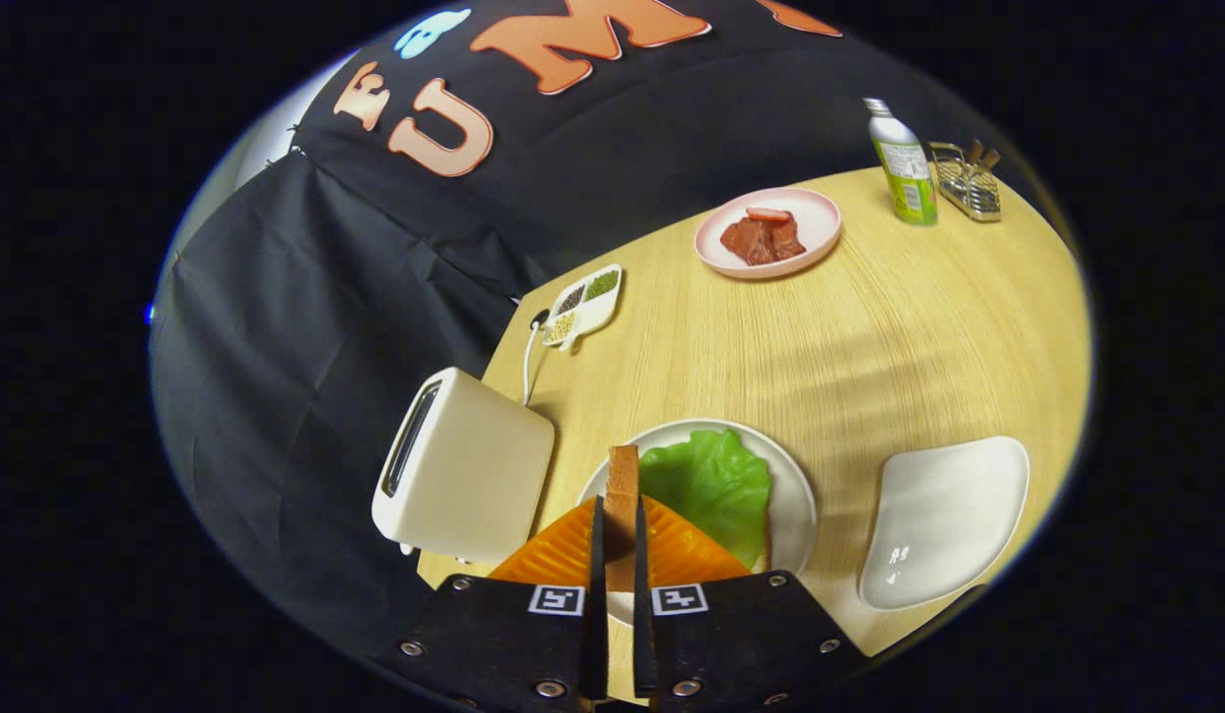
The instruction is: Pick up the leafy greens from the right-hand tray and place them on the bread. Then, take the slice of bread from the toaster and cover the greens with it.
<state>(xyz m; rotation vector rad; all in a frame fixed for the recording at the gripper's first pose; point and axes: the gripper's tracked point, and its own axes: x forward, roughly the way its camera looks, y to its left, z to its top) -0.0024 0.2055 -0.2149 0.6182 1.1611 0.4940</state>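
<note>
My gripper (pixel 620 525) is shut on a slice of bread (pixel 623 485), which stands on edge between the orange fingers (pixel 562 555). It hangs above the near rim of a round white plate (pixel 795 495). On that plate lies a green lettuce leaf (pixel 709 485); a brown bread edge shows just under the leaf's right side. The cream toaster (pixel 463 465) stands to the left of the plate, its slot looking dark.
A white tray (pixel 944 520) sits to the right of the plate. Farther back are a pink plate with meat (pixel 768 233), a small divided dish of seeds (pixel 582 305), a green bottle (pixel 902 163) and a wire rack (pixel 967 181). The table edge runs beside the toaster.
</note>
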